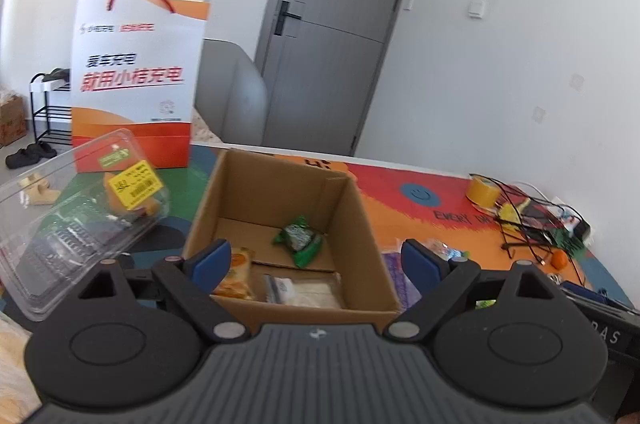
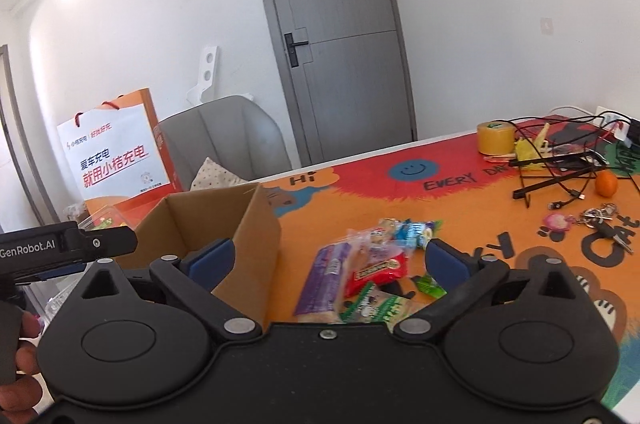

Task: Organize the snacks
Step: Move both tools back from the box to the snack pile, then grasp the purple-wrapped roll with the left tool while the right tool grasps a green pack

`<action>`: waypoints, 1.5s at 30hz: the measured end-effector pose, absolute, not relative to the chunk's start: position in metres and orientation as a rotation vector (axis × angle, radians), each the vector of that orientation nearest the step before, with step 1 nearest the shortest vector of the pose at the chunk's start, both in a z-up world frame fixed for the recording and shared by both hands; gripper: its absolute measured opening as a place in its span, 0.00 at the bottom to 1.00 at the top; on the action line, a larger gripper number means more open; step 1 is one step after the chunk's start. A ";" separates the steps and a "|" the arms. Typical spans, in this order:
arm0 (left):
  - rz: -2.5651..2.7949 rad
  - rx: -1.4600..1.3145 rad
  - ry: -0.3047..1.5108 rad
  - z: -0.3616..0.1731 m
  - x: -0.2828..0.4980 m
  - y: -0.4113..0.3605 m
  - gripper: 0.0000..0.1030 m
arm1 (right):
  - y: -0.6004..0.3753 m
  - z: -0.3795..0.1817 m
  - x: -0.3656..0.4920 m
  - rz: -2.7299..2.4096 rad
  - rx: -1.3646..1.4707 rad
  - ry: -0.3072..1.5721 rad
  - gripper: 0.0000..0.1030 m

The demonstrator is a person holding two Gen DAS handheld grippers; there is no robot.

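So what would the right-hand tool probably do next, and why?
Probably reach down to the red packet and close on it. The right gripper is open and empty above the snack pile, while the cardboard box beside it already holds a few packets.

box (image 1: 280, 192): matt brown corrugated cardboard
clamshell tray (image 1: 60, 224): clear glossy plastic
snack packets (image 2: 372, 272): shiny crinkled plastic film
gift bag (image 1: 136, 80): smooth paper

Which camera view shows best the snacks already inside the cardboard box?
The left wrist view: it looks into the cardboard box at its green packet. The right wrist view shows only the box walls.
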State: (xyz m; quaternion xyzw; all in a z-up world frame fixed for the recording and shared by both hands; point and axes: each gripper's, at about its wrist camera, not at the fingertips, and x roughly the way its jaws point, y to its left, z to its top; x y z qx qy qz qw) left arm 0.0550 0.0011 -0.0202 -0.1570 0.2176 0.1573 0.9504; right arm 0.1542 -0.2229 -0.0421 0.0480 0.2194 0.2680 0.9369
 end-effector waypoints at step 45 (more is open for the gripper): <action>0.179 -0.242 0.594 -0.078 0.166 -0.106 0.54 | -0.293 -0.113 0.231 0.452 0.209 0.621 0.68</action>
